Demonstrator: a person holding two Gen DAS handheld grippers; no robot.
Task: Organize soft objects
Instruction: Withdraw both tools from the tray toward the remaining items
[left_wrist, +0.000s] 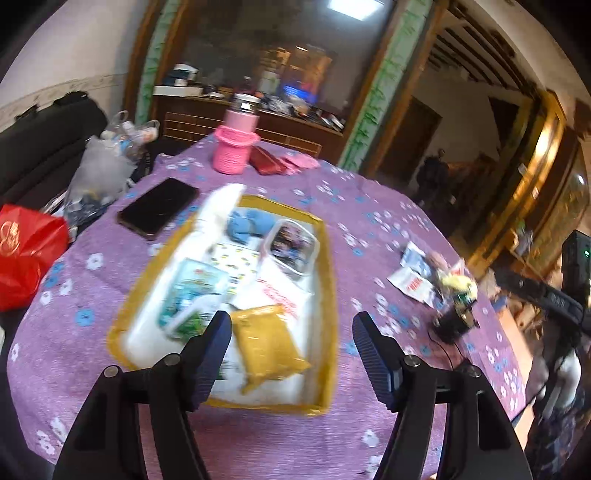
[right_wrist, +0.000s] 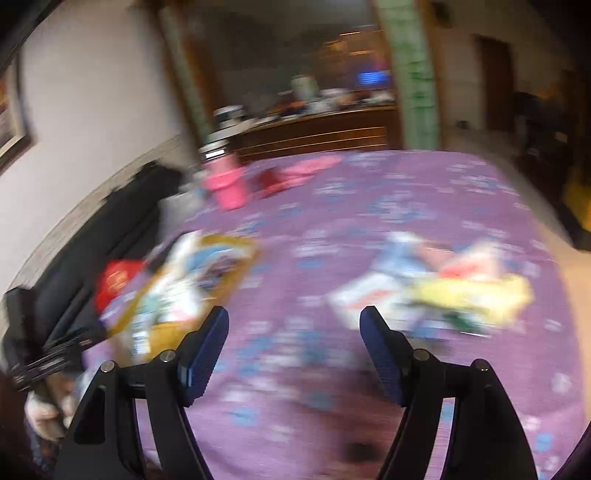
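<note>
A yellow-rimmed tray (left_wrist: 328, 295) on the purple flowered tablecloth holds soft packets: a yellow pouch (left_wrist: 266, 339), a green-and-white packet (left_wrist: 192, 295), a blue soft item (left_wrist: 247, 225) and a clear-wrapped pack (left_wrist: 291, 245). My left gripper (left_wrist: 291, 328) is open and empty above the tray's near end. A loose pile of packets (left_wrist: 424, 277) lies to the right of the tray. In the blurred right wrist view the tray (right_wrist: 240, 266) is at left and the pile with a yellow packet (right_wrist: 476, 295) at right. My right gripper (right_wrist: 295, 325) is open and empty, above bare cloth between them.
A black phone (left_wrist: 159, 210), a pink bottle in a knit sleeve (left_wrist: 234, 140), a red wallet (left_wrist: 267, 160) and pink cloth lie beyond the tray. A red bag (left_wrist: 26, 254) and plastic bags sit at the left edge. The right gripper's body (left_wrist: 535, 291) shows at far right.
</note>
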